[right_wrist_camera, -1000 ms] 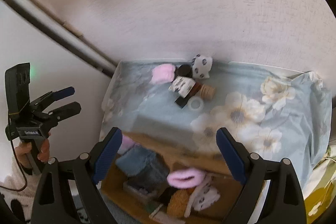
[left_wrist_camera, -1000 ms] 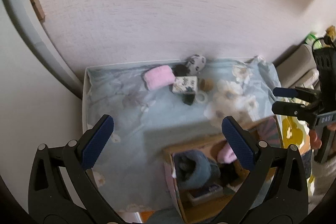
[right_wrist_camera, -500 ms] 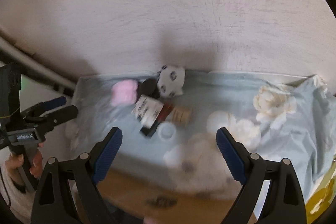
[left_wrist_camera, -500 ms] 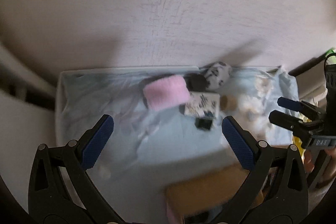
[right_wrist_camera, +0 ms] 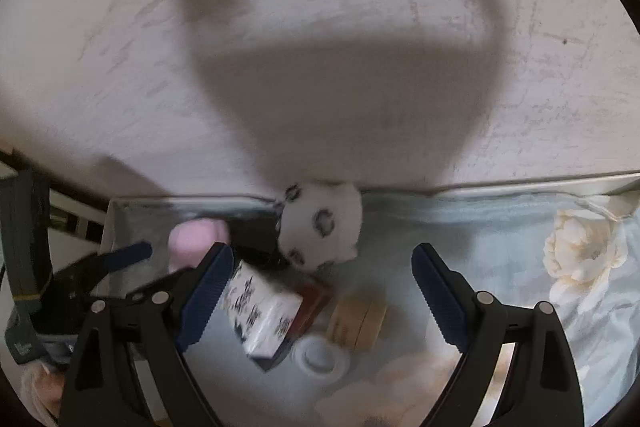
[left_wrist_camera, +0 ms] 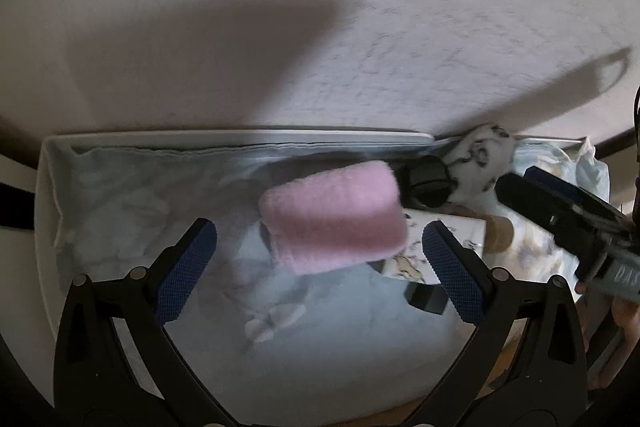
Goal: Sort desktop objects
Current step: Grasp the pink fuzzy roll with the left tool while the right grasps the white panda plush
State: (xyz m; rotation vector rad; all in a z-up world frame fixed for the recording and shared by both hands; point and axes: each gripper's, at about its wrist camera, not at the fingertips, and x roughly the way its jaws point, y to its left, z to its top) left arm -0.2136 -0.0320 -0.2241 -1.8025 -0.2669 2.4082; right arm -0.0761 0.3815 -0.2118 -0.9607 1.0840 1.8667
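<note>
A pink rolled cloth [left_wrist_camera: 332, 219] lies on the pale blue flowered tablecloth [left_wrist_camera: 160, 227] near the wall. My left gripper [left_wrist_camera: 316, 259] is open with the roll between and just beyond its fingertips. My right gripper [right_wrist_camera: 320, 291] is open above a cluster: a white plush with black prints [right_wrist_camera: 320, 223], a white patterned box [right_wrist_camera: 260, 311], a tan tape roll [right_wrist_camera: 356, 319] and a white ring [right_wrist_camera: 320, 359]. The box [left_wrist_camera: 436, 247] and plush [left_wrist_camera: 476, 159] also show in the left wrist view.
The wall [left_wrist_camera: 320, 27] stands right behind the table's far edge. A black round object [left_wrist_camera: 430, 183] sits between the pink roll and the plush. The right gripper [left_wrist_camera: 568, 215] crosses the right of the left wrist view.
Both grippers have moved forward and down toward the objects by the wall. The cardboard box of sorted items has dropped out of both views. Both stay open.
</note>
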